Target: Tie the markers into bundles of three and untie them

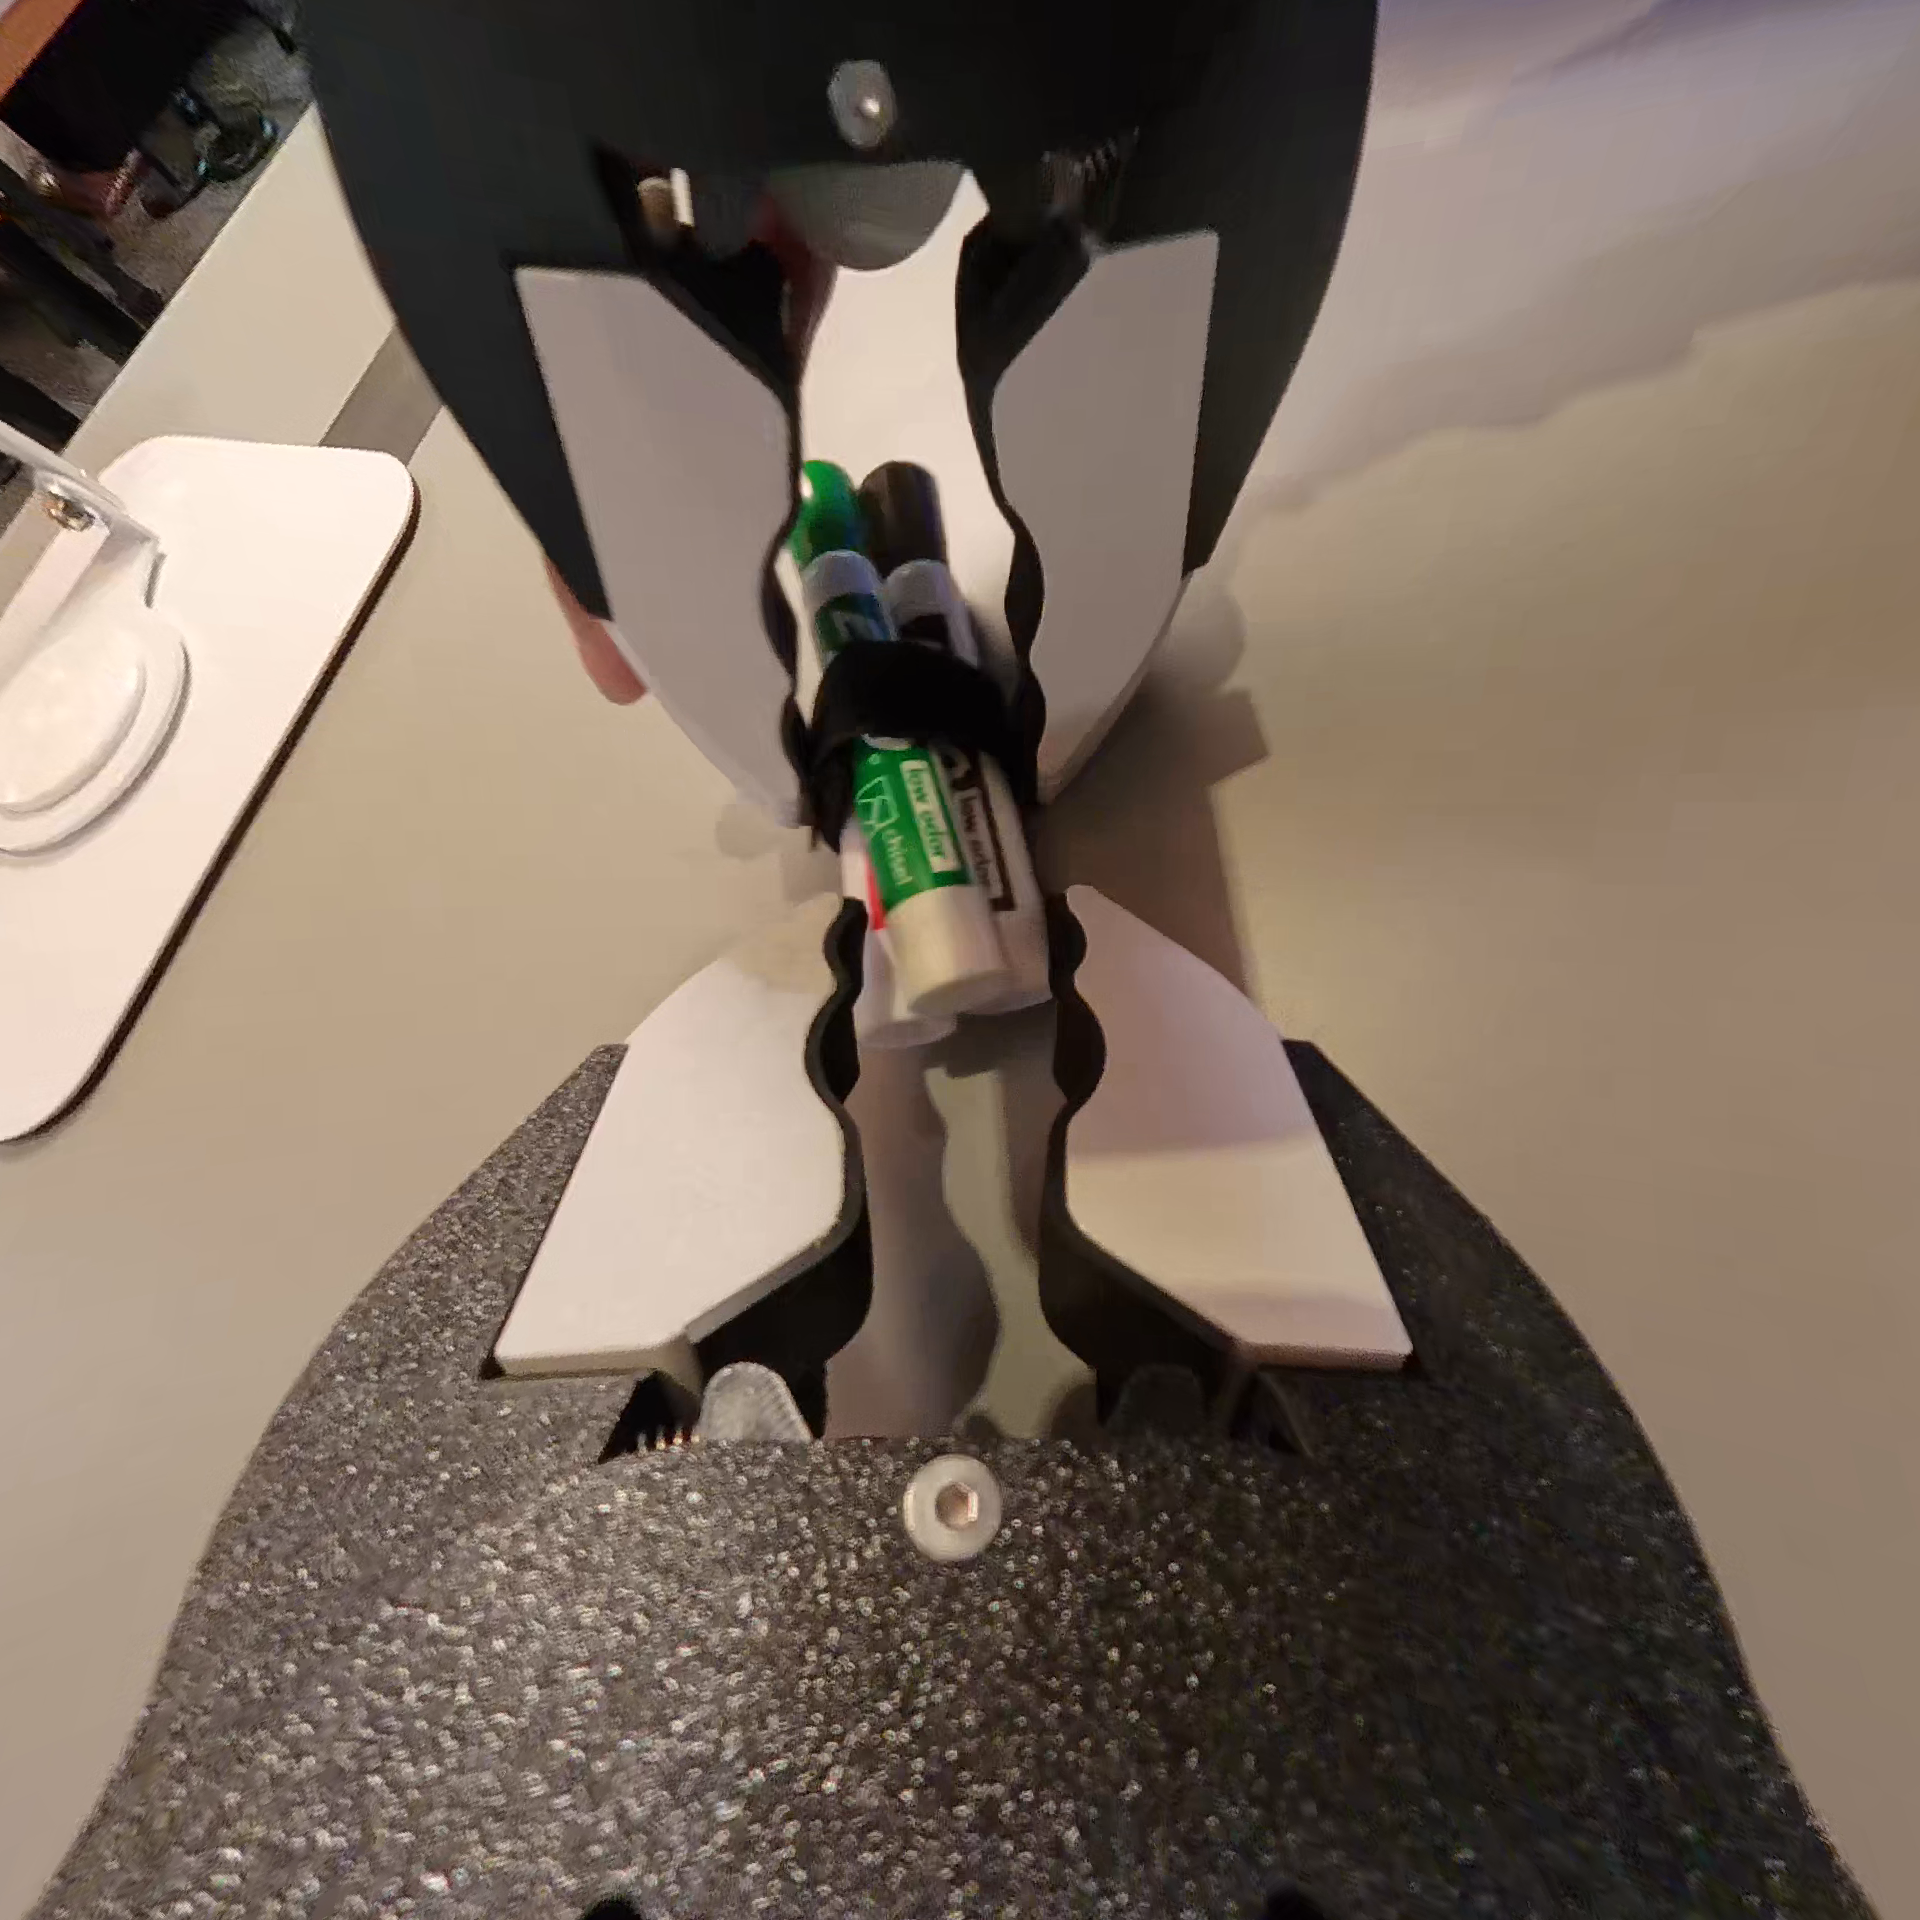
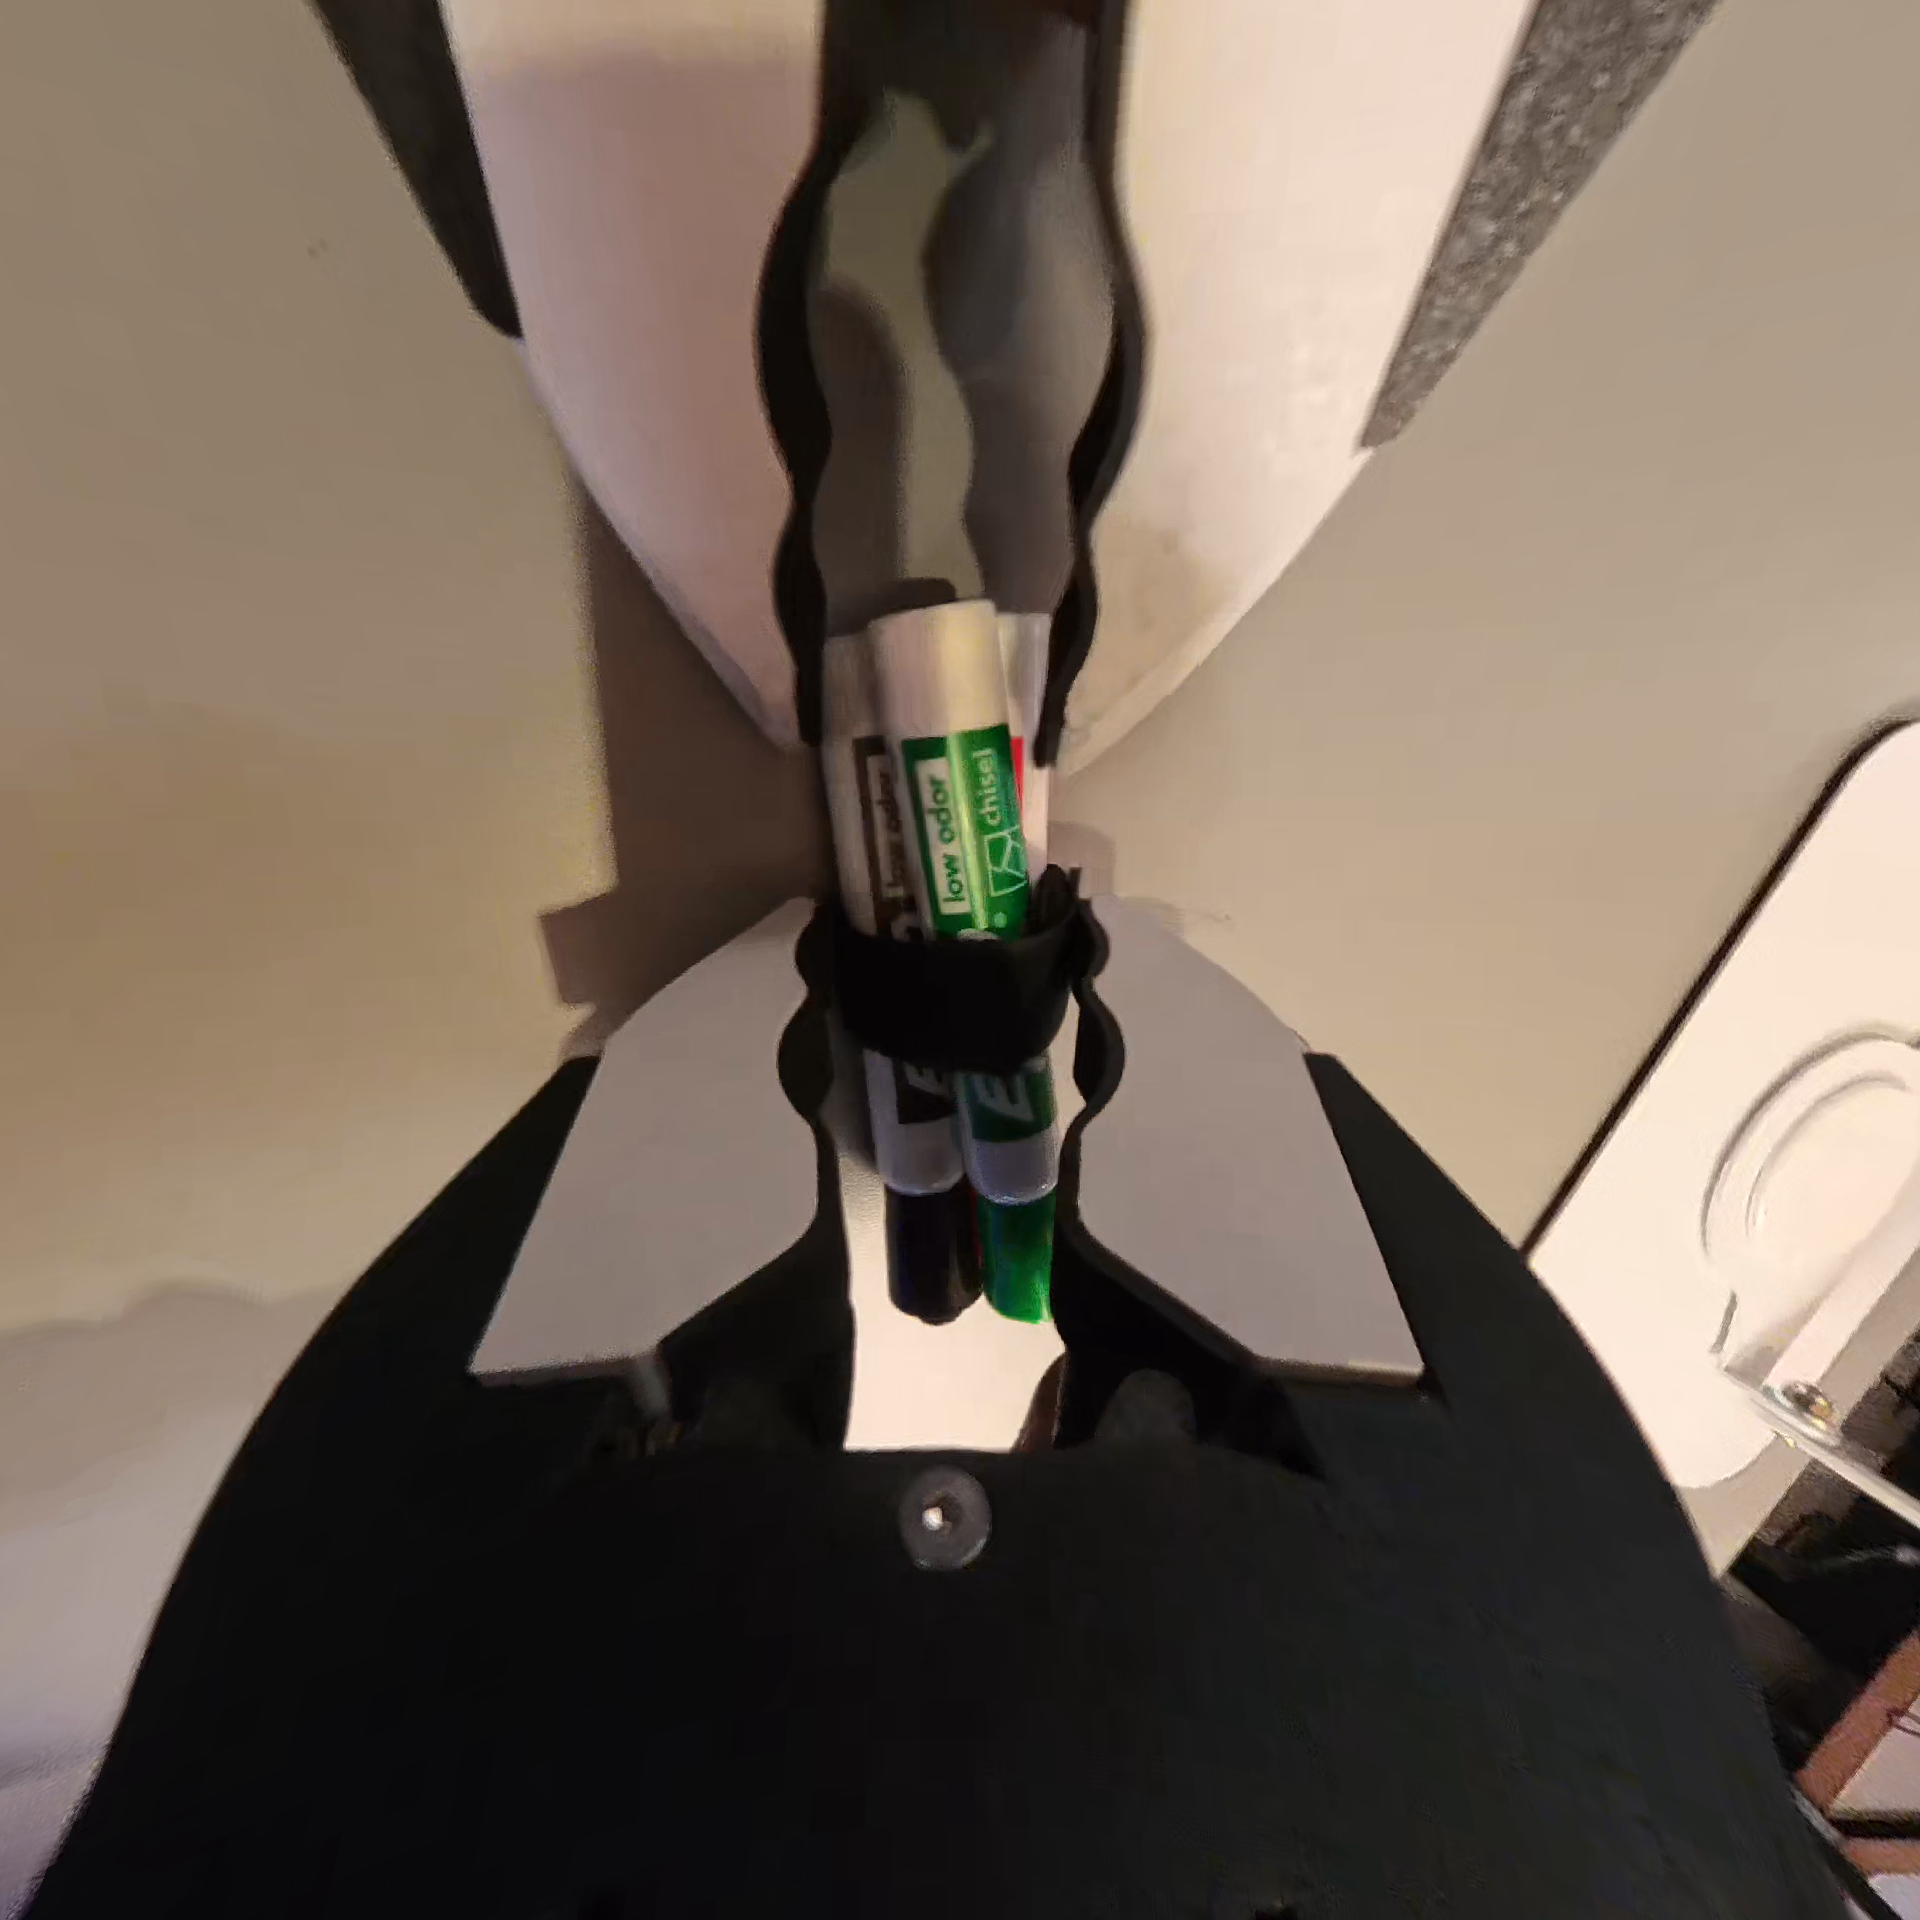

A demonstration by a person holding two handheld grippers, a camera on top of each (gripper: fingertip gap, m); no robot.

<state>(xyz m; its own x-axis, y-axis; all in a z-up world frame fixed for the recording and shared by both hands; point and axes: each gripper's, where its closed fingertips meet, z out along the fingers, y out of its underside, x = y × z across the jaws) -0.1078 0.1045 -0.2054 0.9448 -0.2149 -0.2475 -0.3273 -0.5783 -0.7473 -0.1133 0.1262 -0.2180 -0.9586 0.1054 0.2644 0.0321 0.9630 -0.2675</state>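
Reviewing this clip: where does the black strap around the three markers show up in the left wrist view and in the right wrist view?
Left wrist view: the black strap sits just above centre, between the tips of the far tool, around the markers' middle.
Right wrist view: the black strap sits at centre, between this view's own tool tips.
Shared landmark: the green marker, lying next to the black one under the strap.

I see soft, warm light on the pale surface, not too bright. Gray shadows fall under the left claw and beside the right claw. Both views bend round at the edges. The markers look a bit smeared, and the corners are fuzzy.
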